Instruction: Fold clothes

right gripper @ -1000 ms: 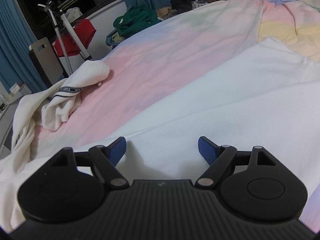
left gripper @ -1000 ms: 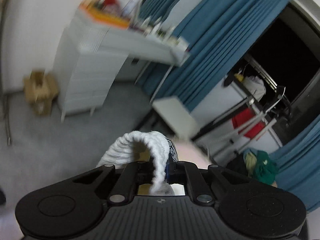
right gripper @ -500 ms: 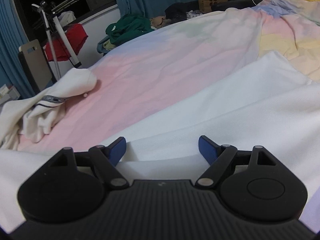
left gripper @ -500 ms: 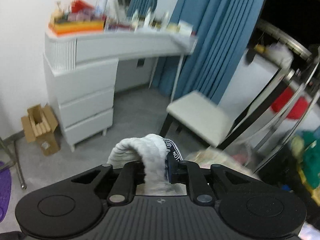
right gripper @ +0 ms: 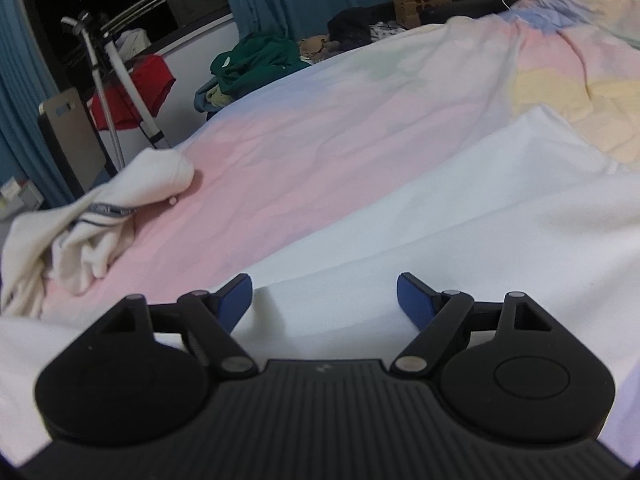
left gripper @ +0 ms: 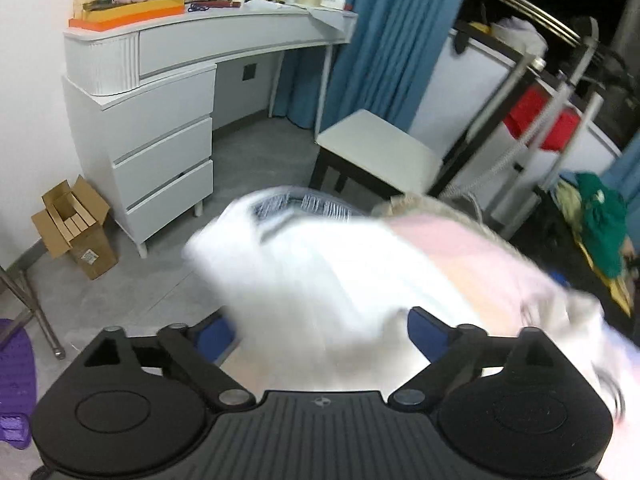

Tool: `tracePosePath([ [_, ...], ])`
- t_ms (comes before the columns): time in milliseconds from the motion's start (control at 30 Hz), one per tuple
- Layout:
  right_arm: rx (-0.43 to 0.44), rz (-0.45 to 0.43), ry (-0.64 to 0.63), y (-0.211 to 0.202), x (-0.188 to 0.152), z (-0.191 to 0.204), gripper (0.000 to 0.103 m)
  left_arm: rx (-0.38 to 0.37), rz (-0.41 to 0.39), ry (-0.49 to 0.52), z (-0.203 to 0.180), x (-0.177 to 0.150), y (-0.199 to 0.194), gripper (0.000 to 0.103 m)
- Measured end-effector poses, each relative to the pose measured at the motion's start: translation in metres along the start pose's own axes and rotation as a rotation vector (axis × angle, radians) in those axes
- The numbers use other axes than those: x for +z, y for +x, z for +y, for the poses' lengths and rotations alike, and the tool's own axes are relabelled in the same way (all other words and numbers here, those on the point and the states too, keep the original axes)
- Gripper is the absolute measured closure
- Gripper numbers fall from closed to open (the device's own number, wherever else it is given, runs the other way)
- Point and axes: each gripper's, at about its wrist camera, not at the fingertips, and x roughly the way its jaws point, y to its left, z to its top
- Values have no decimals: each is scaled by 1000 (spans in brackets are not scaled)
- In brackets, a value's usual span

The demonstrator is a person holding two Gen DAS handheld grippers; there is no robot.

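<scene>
My left gripper has its jaws spread, with the blurred white garment lying loose between and ahead of them. My right gripper is spread too, resting over the flat white cloth on the pastel bed. Beyond stand a white dresser and blue curtains.

Bedroom, grey floor, white wall. White curved vanity desk with three drawers (top cluttered with bottles, orange tray). Blue curtains, dark window. White-seat stool, open cardboard box. Bed with pastel sheet.
</scene>
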Motion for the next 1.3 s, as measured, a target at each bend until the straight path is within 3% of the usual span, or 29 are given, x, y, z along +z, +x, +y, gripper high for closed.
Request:
tracePosePath([
  [67, 8, -10, 30, -10, 4, -6, 22, -5, -24, 19, 6, -21, -31, 3],
  [267, 47, -69, 109, -48, 23, -26, 22, -60, 130, -287, 45, -104, -67, 1],
  [367, 82, -117, 244, -69, 42, -58, 22, -127, 259, -558, 66, -152, -51, 5],
  [433, 87, -145, 358, -82, 53, -89, 22, -166, 290, -638, 71, -169, -43, 15],
  [500, 62, -174, 455, -94, 60, -123, 22, -203, 314, -701, 74, -185, -36, 16],
  [633, -90, -200, 437, -113, 55, -168, 19, -175, 260, -661, 75, -179, -37, 16],
  [800, -100, -82, 635, -84, 37, -207, 20, -152, 236, -674, 74, -170, -26, 17],
  [867, -104, -34, 714, -72, 30, -223, 20, -149, 214, -662, 73, -166, -20, 23],
  [900, -106, -16, 741, -65, 27, -228, 20, -139, 200, -630, 70, -164, -19, 33],
  [933, -109, -10, 739, -56, 26, -229, 27, -126, 187, -594, 68, -161, -18, 45],
  [1000, -109, 3, 709, -39, 29, -226, 39, -146, 158, -574, 67, -159, -17, 58],
  [1033, -116, -12, 690, -36, 31, -222, 51, -165, 146, -582, 69, -160, -19, 66],
  [1067, -122, -27, 671, -32, 33, -219, 64, -186, 136, -594, 72, -161, -21, 70],
  [1167, -148, -98, 618, -32, 41, -210, 88, -219, 84, -564, 72, -163, -38, 76],
  [1300, -119, -257, 561, -53, 50, -194, 92, -260, 17, -531, 75, -170, -80, 78],
])
